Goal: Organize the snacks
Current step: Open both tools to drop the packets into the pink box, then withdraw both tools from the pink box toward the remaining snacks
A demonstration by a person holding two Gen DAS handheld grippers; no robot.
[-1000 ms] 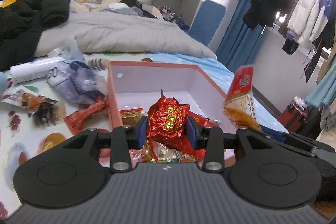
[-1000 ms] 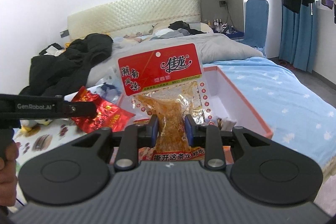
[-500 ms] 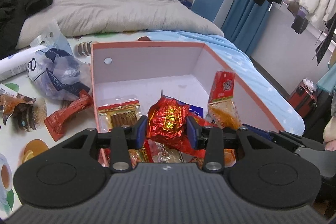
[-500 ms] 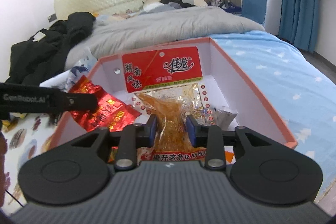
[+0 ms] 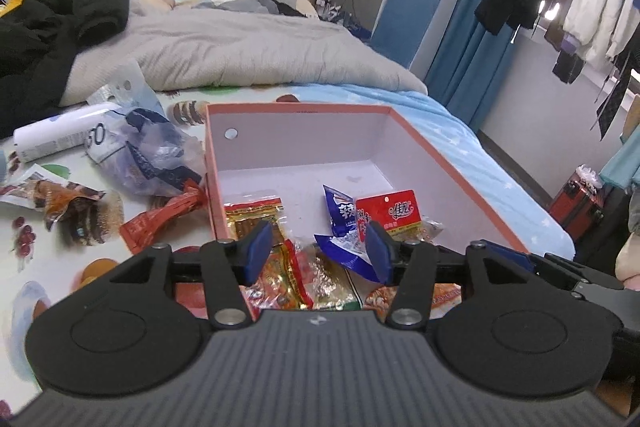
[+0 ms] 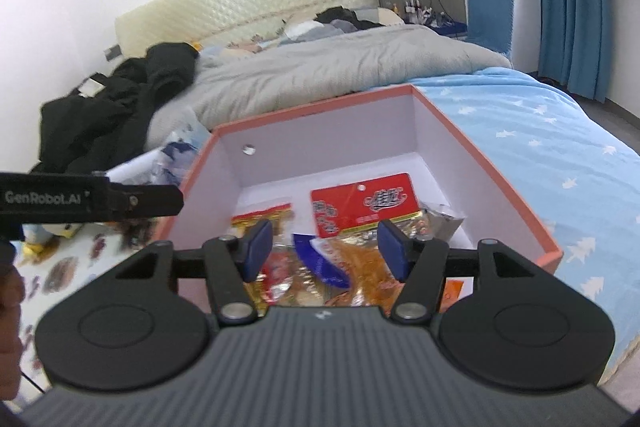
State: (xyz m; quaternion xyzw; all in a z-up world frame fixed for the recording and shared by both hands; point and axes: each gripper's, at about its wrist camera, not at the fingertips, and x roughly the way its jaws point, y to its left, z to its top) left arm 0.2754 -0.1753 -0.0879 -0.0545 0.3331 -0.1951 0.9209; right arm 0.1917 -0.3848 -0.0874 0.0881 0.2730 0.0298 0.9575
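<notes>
An orange-rimmed box (image 5: 296, 107) with white walls stands on the bed and holds several snack packs. Among them are a yellow-red pack (image 5: 256, 213), a blue pack (image 5: 340, 223) and a red-header pack (image 5: 390, 213) of orange strips. My left gripper (image 5: 319, 253) hovers over the near end of the box with its jaws opening and nothing pressed between the pads. My right gripper (image 6: 325, 251) hangs over the same box (image 6: 320, 105), jaws also opening. The red-header pack (image 6: 364, 205) lies loose on the heap just beyond its pads. The red foil pack is hidden.
Left of the box on the printed sheet lie an orange-red pack (image 5: 160, 223), a brown snack pack (image 5: 68, 203), a crumpled clear bag (image 5: 148, 155) and a white tube (image 5: 60, 137). A grey duvet (image 5: 240, 55) and a black jacket (image 5: 52, 27) lie behind. The left gripper's arm (image 6: 92, 199) reaches in from the left.
Both grippers have spread their jaws and let go. The red foil pack has left the left gripper, and the red-header pack has dropped from the right gripper into the box.
</notes>
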